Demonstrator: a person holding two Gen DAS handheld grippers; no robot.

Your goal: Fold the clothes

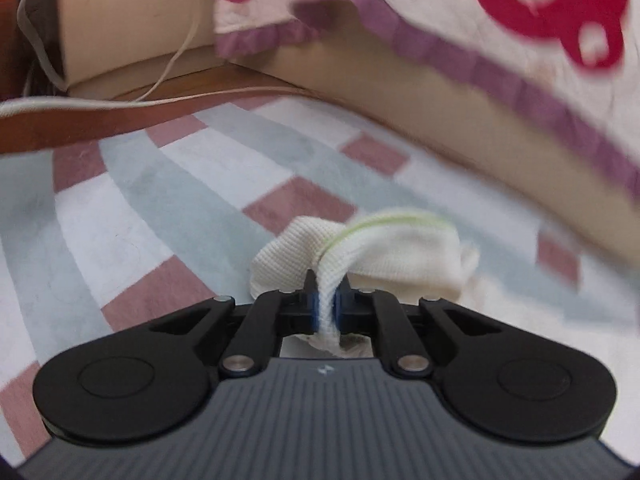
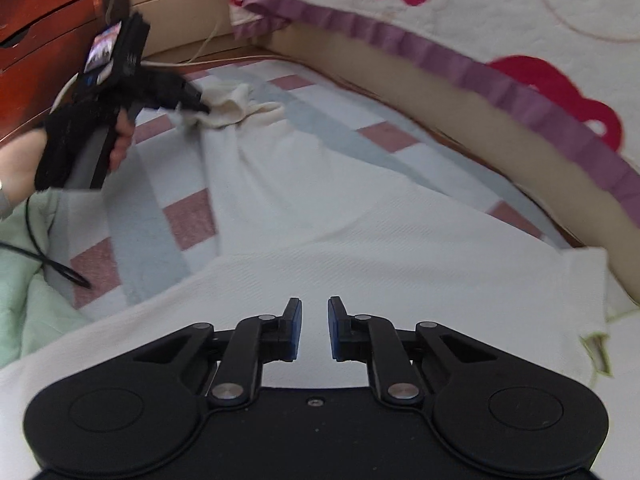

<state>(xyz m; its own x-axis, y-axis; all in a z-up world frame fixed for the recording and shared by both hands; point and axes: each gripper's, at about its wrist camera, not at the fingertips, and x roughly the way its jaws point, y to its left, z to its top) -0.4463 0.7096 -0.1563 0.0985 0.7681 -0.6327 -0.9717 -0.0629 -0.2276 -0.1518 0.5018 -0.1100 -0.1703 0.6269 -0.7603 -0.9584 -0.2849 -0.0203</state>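
— What is the left gripper [image 1: 327,300] doing?

— Its two blue pads [image 1: 315,306] are pinched tight on a bunched fold of the white shirt [image 1: 360,248]. A thin green line of trim runs along the cloth just past the pads. From the right wrist view, the same gripper [image 2: 200,106] sits far off to the left, held by a person's hand [image 2: 122,136], with the shirt's far end gathered at its tip.

— And the right gripper [image 2: 314,328]?

— It is parted, with a clear gap between the pads and nothing in between. It hovers low over the near part of the shirt [image 2: 360,248]; whether it touches the cloth I cannot tell.

— Where does the shirt lie?

— Spread across a checked blanket [image 2: 188,216] of pale grey, white and dusty pink squares, stretching from the right gripper up to the left one. Its green-edged hem [image 2: 598,354] shows at the right.

— Anything around it?

— A quilt with red shapes and a purple frill [image 2: 460,68] hangs over a beige bed frame [image 2: 500,136] on the right. A pale green cloth [image 2: 24,280] lies at the left with a black cable [image 2: 52,266] over it, and a red-brown wooden cabinet [image 2: 44,20] stands behind.
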